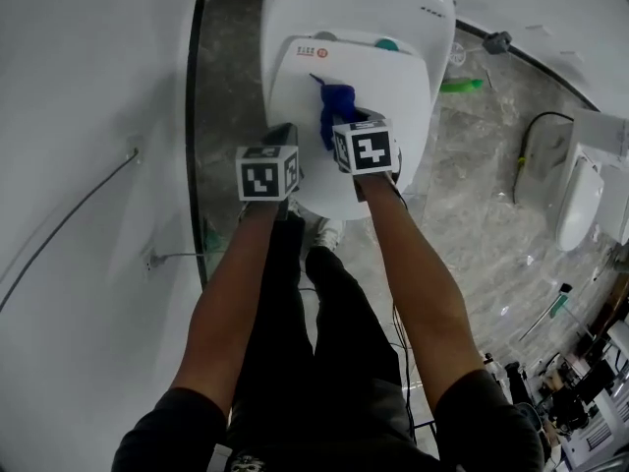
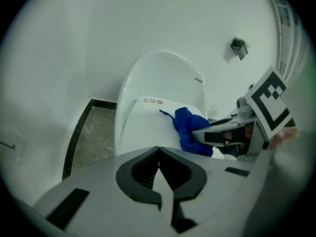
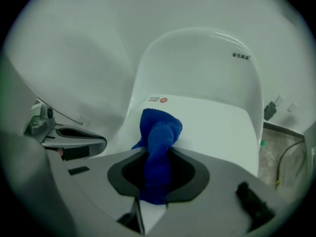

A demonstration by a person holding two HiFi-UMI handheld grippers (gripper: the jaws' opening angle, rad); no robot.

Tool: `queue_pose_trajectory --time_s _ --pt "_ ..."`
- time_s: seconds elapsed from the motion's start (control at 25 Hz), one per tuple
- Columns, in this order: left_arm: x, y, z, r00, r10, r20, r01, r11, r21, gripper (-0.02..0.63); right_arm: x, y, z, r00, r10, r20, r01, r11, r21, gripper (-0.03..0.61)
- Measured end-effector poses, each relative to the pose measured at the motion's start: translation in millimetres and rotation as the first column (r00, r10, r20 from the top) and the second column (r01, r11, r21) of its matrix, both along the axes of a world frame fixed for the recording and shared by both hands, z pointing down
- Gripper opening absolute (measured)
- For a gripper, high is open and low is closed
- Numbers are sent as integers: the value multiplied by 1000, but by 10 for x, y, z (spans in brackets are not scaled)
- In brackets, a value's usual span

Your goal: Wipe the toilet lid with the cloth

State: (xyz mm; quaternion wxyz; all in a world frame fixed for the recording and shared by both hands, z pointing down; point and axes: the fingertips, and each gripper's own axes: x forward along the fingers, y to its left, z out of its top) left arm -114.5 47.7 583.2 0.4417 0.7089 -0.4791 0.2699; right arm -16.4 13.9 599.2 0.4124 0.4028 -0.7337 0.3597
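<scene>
Cloth [image 3: 160, 132] sits clamped in your right gripper [image 3: 157, 184], trailing onto the toilet lid [image 3: 212, 127] toward twelve o'clock; your left gripper [image 2: 159, 154], at its nine o'clock, is clenched empty

Bunched blue cloth [image 3: 159, 147] on closed white toilet lid [image 1: 388, 96]

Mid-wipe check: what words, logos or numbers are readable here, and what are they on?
No text reads clearly.
Label with a red logo, at the back edge of the toilet lid: too small to read.
Dark print on the tank: blurred, unreadable.
</scene>
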Motion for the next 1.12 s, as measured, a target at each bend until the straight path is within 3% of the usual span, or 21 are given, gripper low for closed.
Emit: queue_pose_trajectory --time_s 0.24,0.36,0.64,0.88,1.12 --pt "811 -1 -2 985 164 -53 -165 986 -3 11 770 127 30 985 162 65 -162 987 -4 75" --pt "1191 5 -8 966 252 -50 -253 968 2 11 1148 198 41 976 216 31 -216 976 15 75" --pt "1804 176 25 930 364 -61 -364 931 0 11 1896 485 151 955 281 -95 -278 960 44 75" --pt "1995 246 25 925 366 -105 -369 929 -12 11 2181 620 218 934 353 -59 -352 936 21 75" --pt "1628 194 -41 964 232 -131 -236 971 -20 11 1665 564 -31 959 281 16 -282 958 56 75"
